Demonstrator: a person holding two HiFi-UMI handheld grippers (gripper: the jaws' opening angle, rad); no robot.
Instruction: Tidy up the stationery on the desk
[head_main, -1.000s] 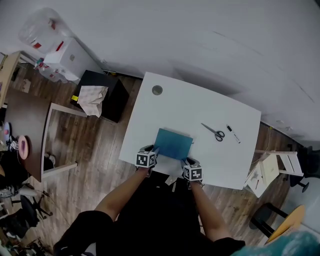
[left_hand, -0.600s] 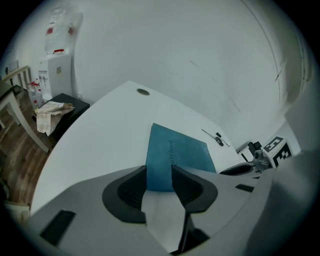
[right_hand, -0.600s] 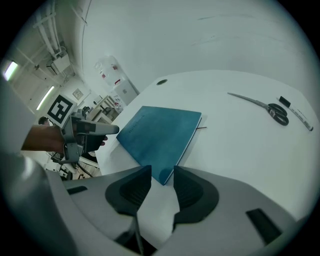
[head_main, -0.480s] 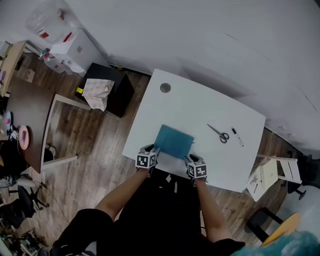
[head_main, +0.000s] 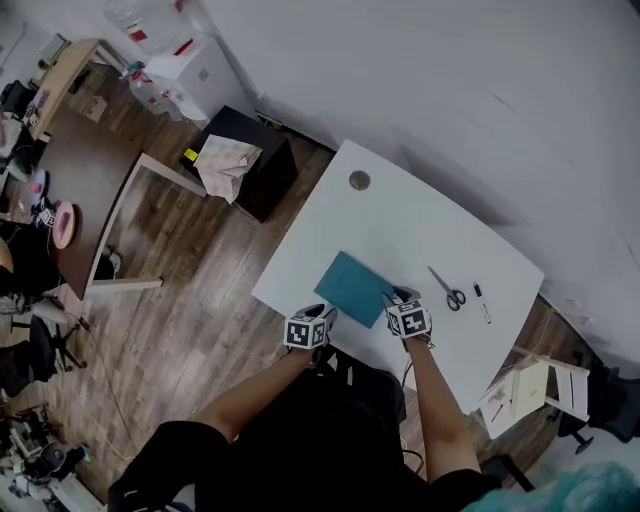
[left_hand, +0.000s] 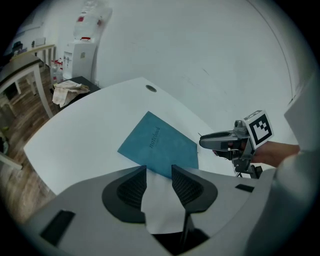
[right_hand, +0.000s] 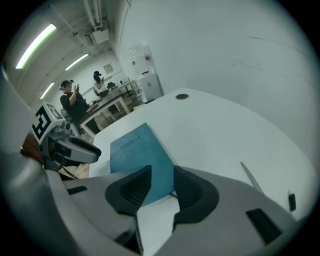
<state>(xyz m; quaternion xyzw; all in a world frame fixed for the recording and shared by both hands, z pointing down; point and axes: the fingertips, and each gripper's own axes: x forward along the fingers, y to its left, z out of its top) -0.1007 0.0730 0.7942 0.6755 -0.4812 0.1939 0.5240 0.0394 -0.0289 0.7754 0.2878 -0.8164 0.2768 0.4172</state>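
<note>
A teal notebook (head_main: 352, 288) lies flat near the front edge of the white desk (head_main: 400, 225). My left gripper (head_main: 326, 316) is open at the desk's front edge, and its tips stop just short of the notebook's (left_hand: 159, 145) near side. My right gripper (head_main: 393, 298) is open too, with its jaws a little apart over the notebook's (right_hand: 137, 152) right corner; I cannot tell whether they touch it. To the right of the notebook lie scissors (head_main: 447, 291) and a black-and-white marker (head_main: 483, 303), apart from both grippers.
A round cable hole (head_main: 359, 180) sits at the desk's far corner. A black cabinet (head_main: 262, 170) with a cloth on it stands left of the desk, a brown table (head_main: 90, 200) further left, and a white stool (head_main: 530, 385) to the right. A wall runs behind the desk.
My head view has swung, so the desk now lies more diagonally. My left gripper has drawn back a little from the notebook's corner. The right gripper stays at its corner, and the notebook has barely moved.
</note>
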